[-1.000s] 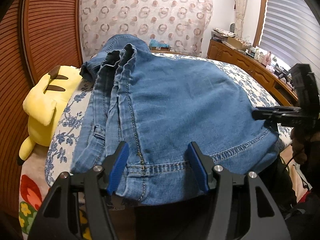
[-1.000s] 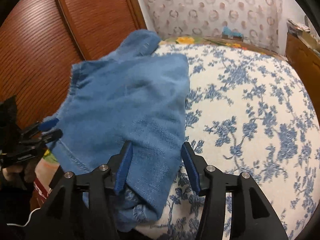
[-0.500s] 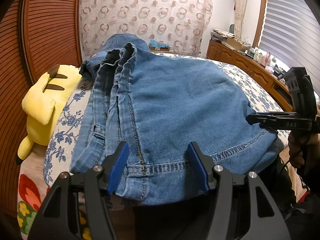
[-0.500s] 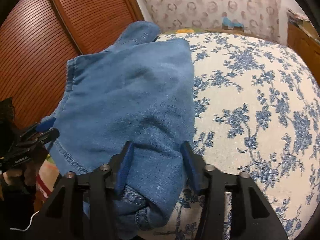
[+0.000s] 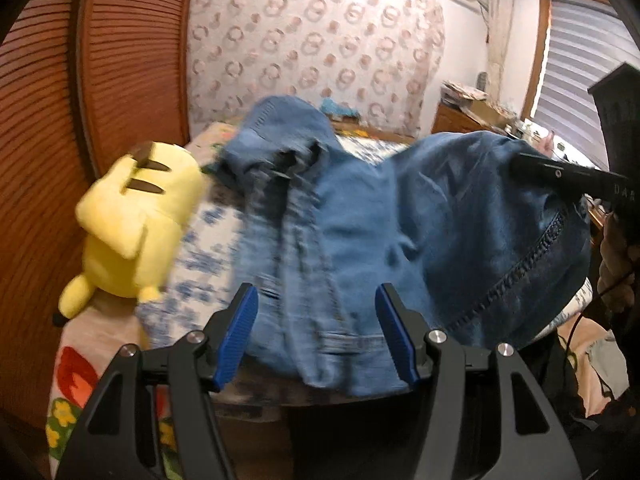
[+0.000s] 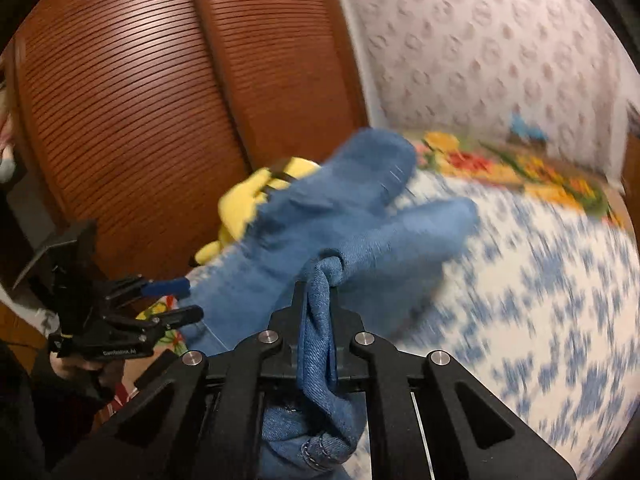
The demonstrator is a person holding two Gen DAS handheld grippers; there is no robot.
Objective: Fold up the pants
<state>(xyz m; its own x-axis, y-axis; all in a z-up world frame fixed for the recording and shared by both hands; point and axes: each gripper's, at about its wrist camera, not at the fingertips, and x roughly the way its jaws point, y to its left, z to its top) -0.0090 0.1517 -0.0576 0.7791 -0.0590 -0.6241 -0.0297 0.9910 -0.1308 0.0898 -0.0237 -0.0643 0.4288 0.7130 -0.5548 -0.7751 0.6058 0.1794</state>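
Right gripper [image 6: 316,292]: jaws pressed together, pinching a bunched denim fold.
Left gripper [image 5: 316,336]: jaws spread, near hem between them, pads not pressing.
Pants [image 5: 360,232]: on the floral bed [image 6: 540,280], right edge raised.
Left of pants: yellow plush toy [image 5: 132,228], beside the slatted wardrobe [image 5: 48,120].

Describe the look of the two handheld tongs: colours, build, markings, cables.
Both tongs are matte black plastic. The left tongs have two angular fingers lined with ribbed blue pads, silver screw heads at the joints and white lettering on the side. The right tongs share that black frame and silver screws. A thin dark cable hangs near the right hand.
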